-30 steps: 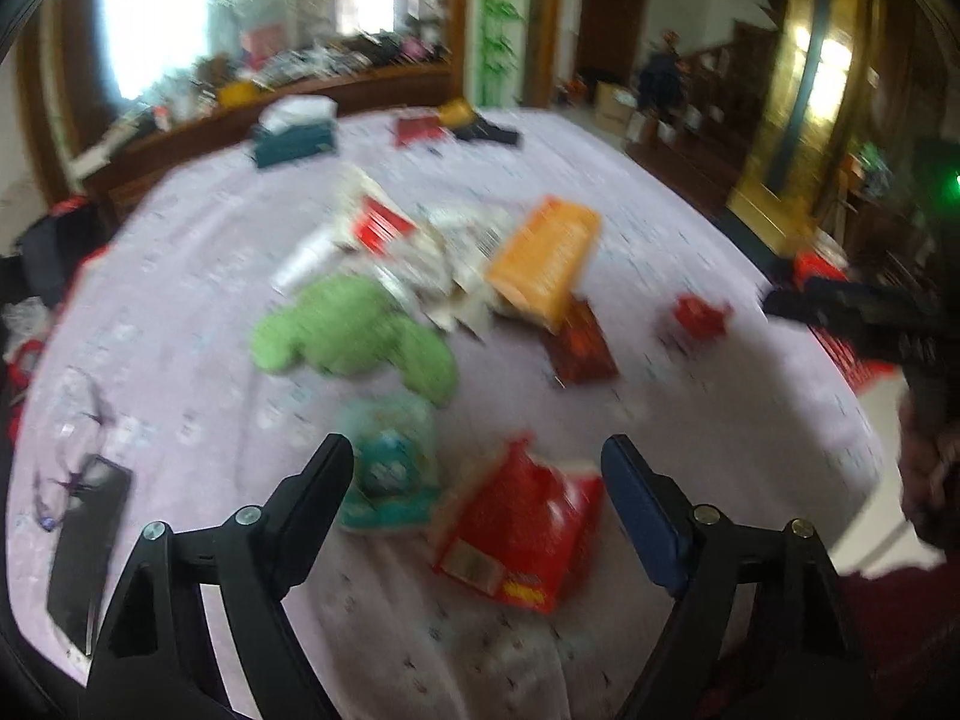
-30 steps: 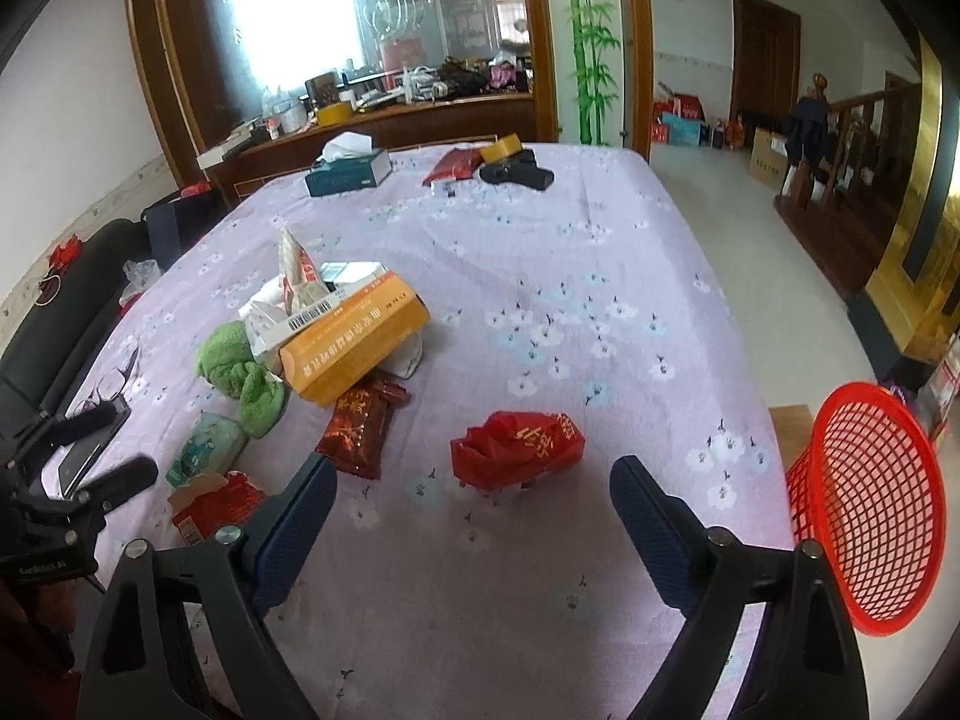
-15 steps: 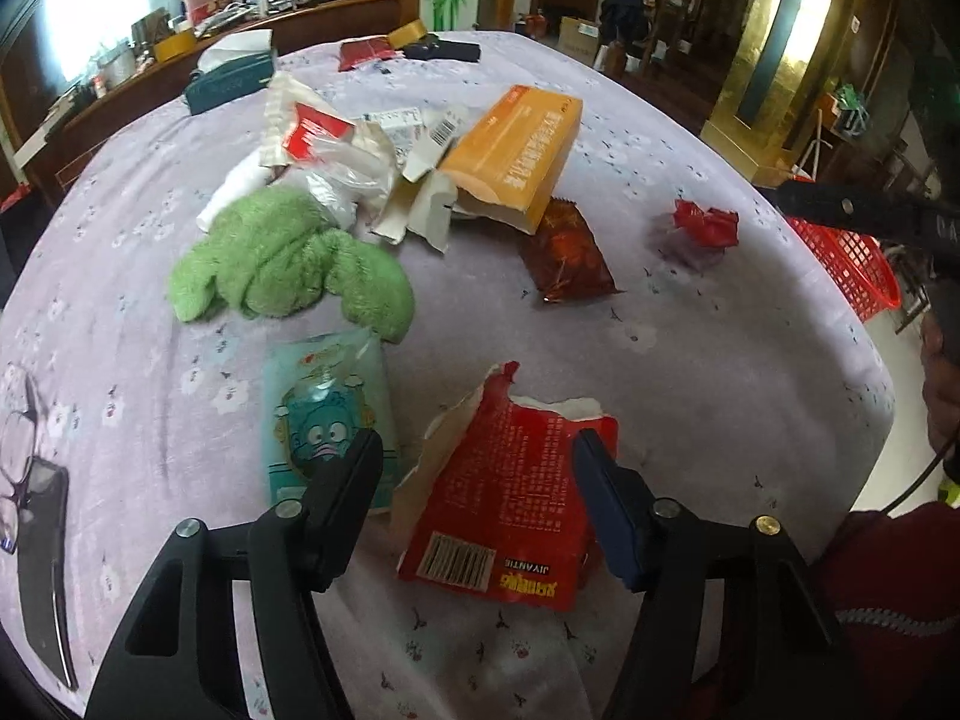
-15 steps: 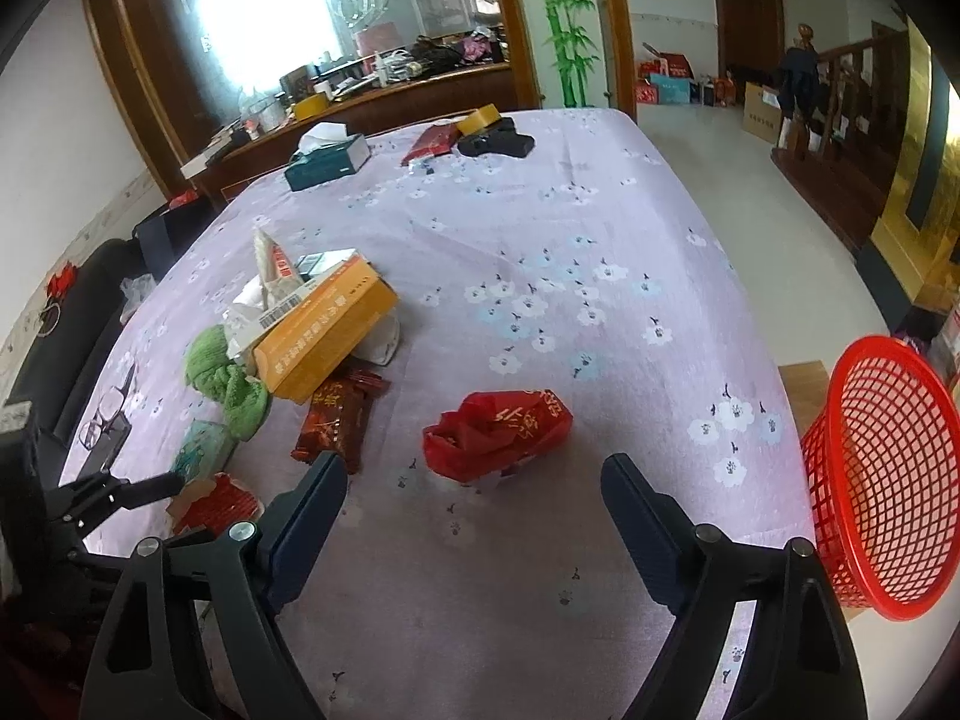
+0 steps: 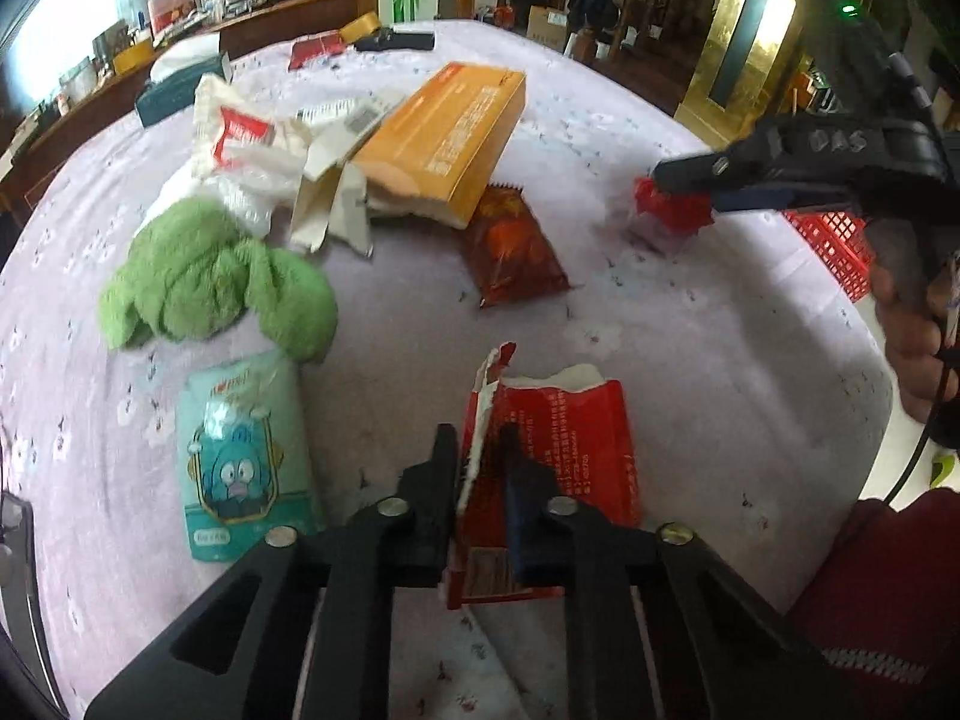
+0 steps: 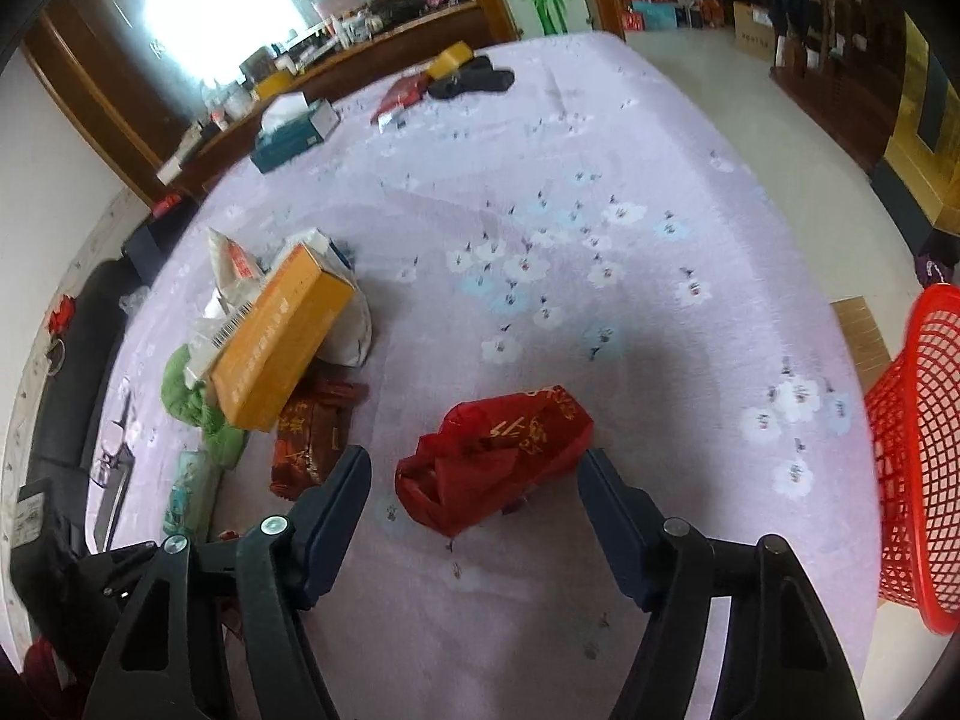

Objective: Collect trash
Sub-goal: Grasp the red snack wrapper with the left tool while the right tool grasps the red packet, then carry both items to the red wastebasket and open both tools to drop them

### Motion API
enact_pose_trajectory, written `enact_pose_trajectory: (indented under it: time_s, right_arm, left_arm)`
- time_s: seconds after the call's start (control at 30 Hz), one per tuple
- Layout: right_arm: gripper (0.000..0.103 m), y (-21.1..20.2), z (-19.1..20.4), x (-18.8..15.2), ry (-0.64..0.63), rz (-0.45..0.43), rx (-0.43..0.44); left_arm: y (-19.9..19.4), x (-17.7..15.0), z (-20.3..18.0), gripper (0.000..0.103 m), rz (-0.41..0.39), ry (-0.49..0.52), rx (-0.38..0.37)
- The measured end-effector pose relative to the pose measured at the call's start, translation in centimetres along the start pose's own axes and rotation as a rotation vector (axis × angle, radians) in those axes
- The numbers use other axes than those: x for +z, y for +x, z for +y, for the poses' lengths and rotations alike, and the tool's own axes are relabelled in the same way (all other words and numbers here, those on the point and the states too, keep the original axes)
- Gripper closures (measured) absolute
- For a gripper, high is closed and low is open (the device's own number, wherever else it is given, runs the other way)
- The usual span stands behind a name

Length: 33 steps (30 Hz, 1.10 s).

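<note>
left gripper [image 5: 477, 468] fingers pinched on torn red wrapper [image 5: 558, 438], by its ripped edge for lifting | right gripper [image 6: 474, 516] fingers closing, straddling red bag [image 6: 498, 462], not yet pressing | red basket [image 6: 918, 468] beyond bag, off surface [image 6: 600, 192] edge, seemingly for trash

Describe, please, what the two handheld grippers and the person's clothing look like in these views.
Both grippers, left gripper and right gripper, have black plastic linkage arms, silver rivets and dark blue finger pads. The right gripper's body shows embossed lettering and a green light. A dark red sleeve has a grey patterned band.
</note>
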State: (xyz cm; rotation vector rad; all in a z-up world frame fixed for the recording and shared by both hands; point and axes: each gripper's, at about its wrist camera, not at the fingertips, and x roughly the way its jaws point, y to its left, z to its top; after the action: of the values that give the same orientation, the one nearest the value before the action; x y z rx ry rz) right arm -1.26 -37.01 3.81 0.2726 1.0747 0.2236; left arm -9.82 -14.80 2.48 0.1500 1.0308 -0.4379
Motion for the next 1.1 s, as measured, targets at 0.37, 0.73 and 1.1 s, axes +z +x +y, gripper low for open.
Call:
enact_pose_trajectory:
  time_s: [0.37,0.73,1.1]
  right_arm:
    - [0.06,0.7,1.3,-0.6,-0.04,0.026,-0.082]
    - [0.061,-3.1,3.0,-1.3,-0.09,-0.073,-0.042]
    - [0.061,-7.9,-0.4,-2.9,0.022,-0.157,-0.056]
  left_arm:
    - [-1.3,1.1,0.8,0.099,-0.069,-0.04,-0.023]
    - [-2.8,2.8,1.6,0.1,-0.117,-0.051,-0.04]
    - [-4.0,7.0,-2.9,0.1,-0.17,0.061,-0.127]
